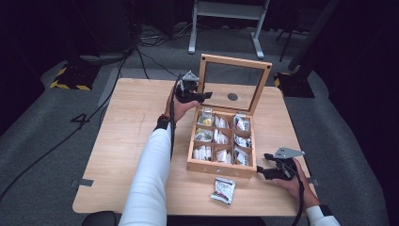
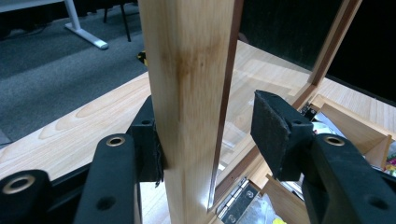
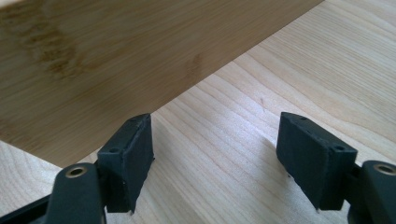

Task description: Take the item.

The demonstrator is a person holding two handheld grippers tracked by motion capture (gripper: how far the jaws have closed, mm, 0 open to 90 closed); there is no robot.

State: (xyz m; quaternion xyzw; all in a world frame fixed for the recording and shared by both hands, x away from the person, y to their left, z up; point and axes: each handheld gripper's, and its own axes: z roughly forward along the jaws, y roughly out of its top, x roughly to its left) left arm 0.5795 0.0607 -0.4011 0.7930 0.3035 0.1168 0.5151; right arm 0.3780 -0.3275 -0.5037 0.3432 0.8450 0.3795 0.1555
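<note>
A wooden tea box (image 1: 221, 165) sits mid-worktop (image 1: 127, 141), its rigid, likely fragile glass-paned lid (image 1: 234, 84) upright, best taken by its frame, which the left hand-held gripper (image 2: 205, 135) straddles, jaws spread, while the right hand-held gripper (image 3: 215, 156) waits spread beside the box.

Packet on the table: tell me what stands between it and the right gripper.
Nothing visible. The packet lies on bare table before the box; the right gripper, jaws open, sits beside the box's corner.
</note>
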